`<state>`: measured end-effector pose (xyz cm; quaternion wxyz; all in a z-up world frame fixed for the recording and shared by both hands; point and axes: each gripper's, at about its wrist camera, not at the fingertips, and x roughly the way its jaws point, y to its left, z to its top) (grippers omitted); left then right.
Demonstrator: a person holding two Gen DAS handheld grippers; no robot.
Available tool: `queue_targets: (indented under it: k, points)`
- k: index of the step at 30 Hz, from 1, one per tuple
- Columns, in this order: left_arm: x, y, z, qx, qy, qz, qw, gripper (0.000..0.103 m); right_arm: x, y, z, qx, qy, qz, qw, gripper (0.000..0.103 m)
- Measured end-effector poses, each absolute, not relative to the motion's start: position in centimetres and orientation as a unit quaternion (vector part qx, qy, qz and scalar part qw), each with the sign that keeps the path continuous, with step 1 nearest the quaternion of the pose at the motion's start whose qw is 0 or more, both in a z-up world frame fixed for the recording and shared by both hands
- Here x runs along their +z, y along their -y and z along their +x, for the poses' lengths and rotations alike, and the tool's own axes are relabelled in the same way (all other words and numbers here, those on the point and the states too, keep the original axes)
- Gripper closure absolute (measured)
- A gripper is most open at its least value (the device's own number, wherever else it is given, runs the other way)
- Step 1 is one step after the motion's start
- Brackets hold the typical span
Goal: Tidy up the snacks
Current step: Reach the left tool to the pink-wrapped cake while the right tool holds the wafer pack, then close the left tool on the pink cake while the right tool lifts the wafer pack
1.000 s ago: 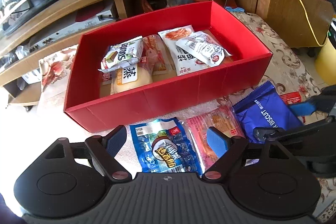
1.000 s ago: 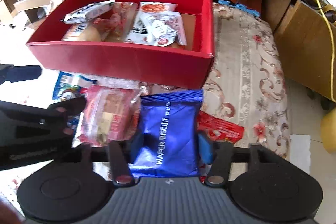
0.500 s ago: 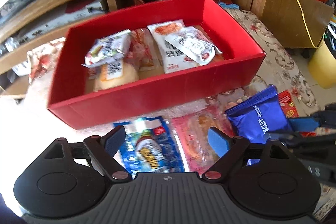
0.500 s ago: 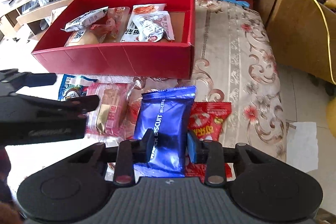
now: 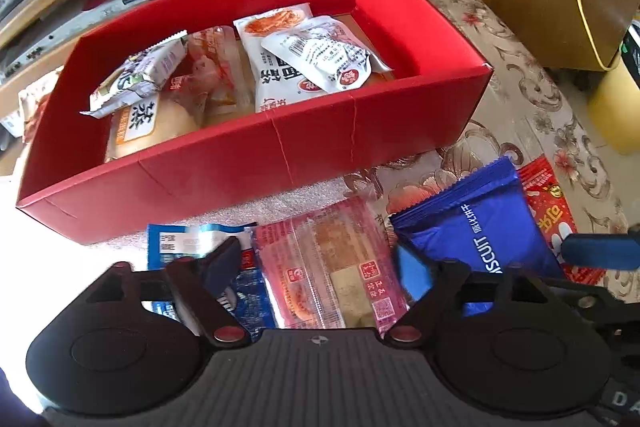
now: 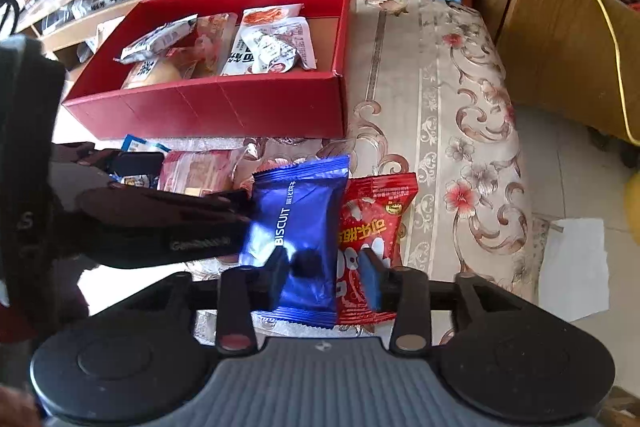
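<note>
The glossy blue foil wafer-biscuit packet (image 6: 298, 227), lying flat a second ago, is now being lifted off the floral cloth (image 6: 448, 115) clamped in the right gripper (image 6: 326, 277), bound presumably for the red cardboard box (image 5: 360, 131), while the left gripper (image 5: 320, 263), jaws spread, is being lowered over the pink transparent snack pack (image 5: 332, 267).

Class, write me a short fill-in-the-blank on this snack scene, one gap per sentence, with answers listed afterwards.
1. The snacks already sorted lie in a ____ box.
2. The right gripper is shut on the ____ wafer biscuit packet.
3. The open left gripper sits over a ____ packet.
4. The red packet lies ____ the box.

Answers: red; blue; pink; outside
</note>
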<state>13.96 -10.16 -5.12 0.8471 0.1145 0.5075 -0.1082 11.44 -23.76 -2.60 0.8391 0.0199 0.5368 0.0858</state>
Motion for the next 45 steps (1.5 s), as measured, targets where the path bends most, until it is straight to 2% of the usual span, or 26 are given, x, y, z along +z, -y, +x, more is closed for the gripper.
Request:
queue_targets:
  k: [2,4,7,9,14,19,22,25,32,33,34,42,44,45]
  points:
    - [-4.8,9.5,13.7,-0.108,-0.512,0.11,0.845,0.034,-2.5,23.6,11.4,0.086,-0.536,0.016,0.84,0.059]
    - [-4.5,8.9,13.5,-0.11,-0.518,0.1,0.842,0.036,-2.2,23.5,11.5,0.086,-0.531,0.015,0.843,0.052]
    - [-4.0,8.2,13.0,-0.117,-0.526,0.086,0.838,0.039,-2.1,22.8,11.7,0.089,-0.529,0.006,0.844,0.048]
    - [-3.7,7.7,12.5,-0.122,-0.532,0.077,0.834,0.041,-2.3,22.2,11.8,0.094,-0.532,-0.004,0.841,0.043]
    - [-3.7,6.5,11.6,-0.108,-0.541,0.074,0.831,0.041,-4.0,20.7,12.6,0.095,-0.547,-0.033,0.831,0.04]
    - [-4.2,5.8,11.2,-0.089,-0.54,0.09,0.832,0.041,-4.8,19.4,12.2,0.095,-0.532,-0.063,0.839,0.03]
    - [-4.4,6.0,11.1,-0.087,-0.538,0.108,0.832,0.041,-5.0,18.9,11.8,0.091,-0.523,-0.08,0.844,0.031]
    - [-4.5,6.3,10.7,-0.091,-0.534,0.124,0.831,0.041,-5.2,18.1,10.8,0.093,-0.512,-0.111,0.846,0.043]
    - [-4.3,6.1,8.3,-0.118,-0.542,0.135,0.821,0.04,-4.2,19.0,8.5,0.115,-0.524,-0.078,0.84,0.054]
    - [-4.3,6.0,7.9,-0.121,-0.544,0.133,0.819,0.04,-4.0,19.2,8.1,0.118,-0.527,-0.071,0.839,0.058]
    - [-4.3,5.8,7.5,-0.126,-0.547,0.129,0.818,0.04,-3.8,19.3,7.6,0.121,-0.528,-0.064,0.838,0.067]
    - [-4.4,5.0,6.0,-0.131,-0.554,0.121,0.813,0.038,-3.9,19.1,6.5,0.12,-0.542,-0.042,0.831,0.063]
    - [-4.3,4.9,6.0,-0.13,-0.553,0.122,0.814,0.037,-3.4,18.8,6.7,0.124,-0.536,-0.038,0.834,0.057]
    - [-4.3,4.9,5.9,-0.129,-0.552,0.125,0.814,0.033,-3.3,18.5,6.9,0.128,-0.535,-0.043,0.834,0.049]
